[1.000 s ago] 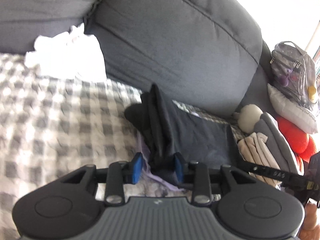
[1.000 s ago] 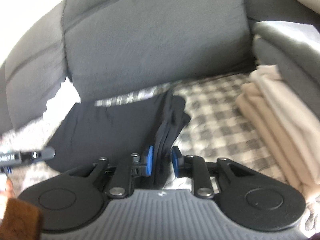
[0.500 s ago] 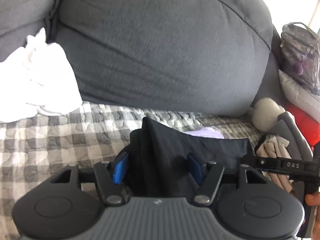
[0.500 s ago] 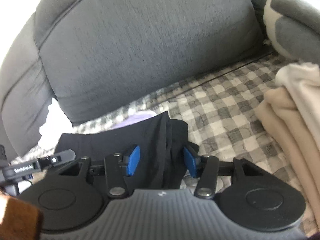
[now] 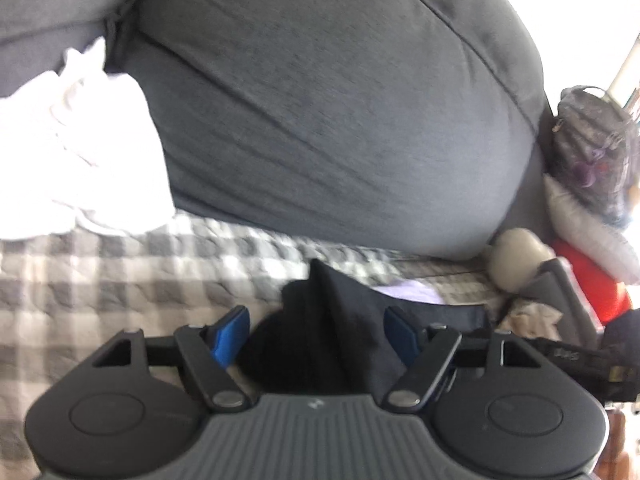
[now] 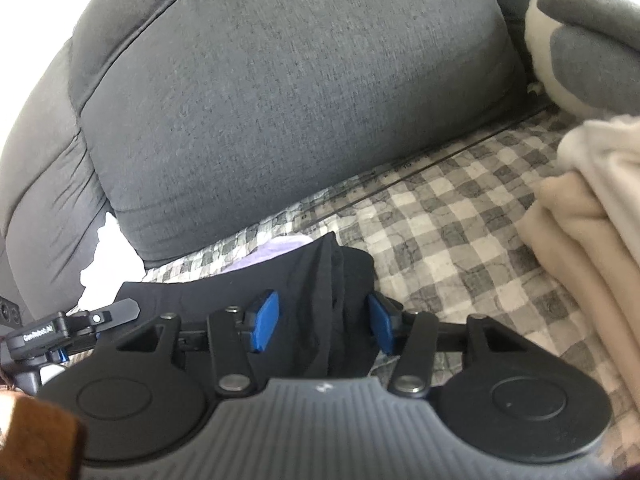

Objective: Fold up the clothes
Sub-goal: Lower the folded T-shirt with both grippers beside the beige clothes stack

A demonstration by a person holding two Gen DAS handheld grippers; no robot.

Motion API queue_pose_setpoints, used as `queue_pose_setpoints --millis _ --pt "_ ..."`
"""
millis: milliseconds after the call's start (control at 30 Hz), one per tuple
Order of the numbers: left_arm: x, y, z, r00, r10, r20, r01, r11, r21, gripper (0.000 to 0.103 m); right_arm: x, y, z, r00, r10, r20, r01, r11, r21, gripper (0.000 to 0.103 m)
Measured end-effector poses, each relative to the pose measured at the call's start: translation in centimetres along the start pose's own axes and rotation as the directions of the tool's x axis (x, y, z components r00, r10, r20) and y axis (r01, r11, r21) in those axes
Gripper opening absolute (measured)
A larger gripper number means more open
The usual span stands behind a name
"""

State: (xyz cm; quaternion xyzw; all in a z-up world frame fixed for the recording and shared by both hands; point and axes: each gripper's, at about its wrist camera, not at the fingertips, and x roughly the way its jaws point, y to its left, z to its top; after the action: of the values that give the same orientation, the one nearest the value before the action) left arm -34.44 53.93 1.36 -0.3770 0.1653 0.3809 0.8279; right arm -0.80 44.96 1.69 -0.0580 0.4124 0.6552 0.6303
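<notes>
A folded black garment (image 5: 336, 320) lies on the checked sofa cover (image 5: 120, 264), with a bit of lilac cloth (image 5: 408, 292) showing under its far edge. My left gripper (image 5: 316, 336) is open, its blue pads either side of the garment's left bunched end. In the right wrist view the same black garment (image 6: 320, 280) lies flat, and my right gripper (image 6: 324, 324) is open with its pads spread around the right bunched end. The other gripper's finger (image 6: 100, 312) shows at the left there.
A large grey back cushion (image 5: 320, 120) rises just behind. A white crumpled cloth (image 5: 80, 160) lies at the left. Folded beige clothes (image 6: 580, 240) are stacked at the right, with a grey pillow (image 6: 588, 36), a backpack (image 5: 592, 148) and a red item (image 5: 592, 280) beyond.
Both grippers went from shut on the garment's ends to open, letting the black garment drop flat on the sofa cover. Both have since drawn slightly back from it.
</notes>
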Motion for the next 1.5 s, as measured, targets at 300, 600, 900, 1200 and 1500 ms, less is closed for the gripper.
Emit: queue_pose_setpoints --millis 300,600,900,1200,1500 --pt "-0.1 0.6 0.0 0.999 -0.050 -0.006 0.050 0.998 -0.039 0.069 -0.8 -0.6 -0.1 0.997 -0.076 0.023 0.076 0.997 0.017 0.065" --pt "-0.3 1.0 0.0 0.997 -0.074 0.016 0.075 0.996 -0.056 0.033 -0.9 0.5 -0.5 0.998 -0.035 0.055 0.037 0.999 -0.040 0.032" --pt "-5.0 -0.8 0.4 0.939 -0.222 0.262 0.216 0.975 0.054 0.014 -4.3 5.3 -0.2 0.962 0.037 0.272 0.037 0.964 -0.264 0.014" --pt "-1.6 1.8 0.5 0.989 -0.067 0.134 0.081 0.991 -0.105 0.036 1.0 1.9 0.7 0.987 -0.109 0.121 0.131 0.972 -0.193 0.030" --pt "-4.7 0.3 0.7 0.974 -0.040 0.222 0.038 0.999 0.013 0.060 -3.4 2.7 -0.5 0.969 -0.055 0.240 0.100 0.979 -0.179 0.040"
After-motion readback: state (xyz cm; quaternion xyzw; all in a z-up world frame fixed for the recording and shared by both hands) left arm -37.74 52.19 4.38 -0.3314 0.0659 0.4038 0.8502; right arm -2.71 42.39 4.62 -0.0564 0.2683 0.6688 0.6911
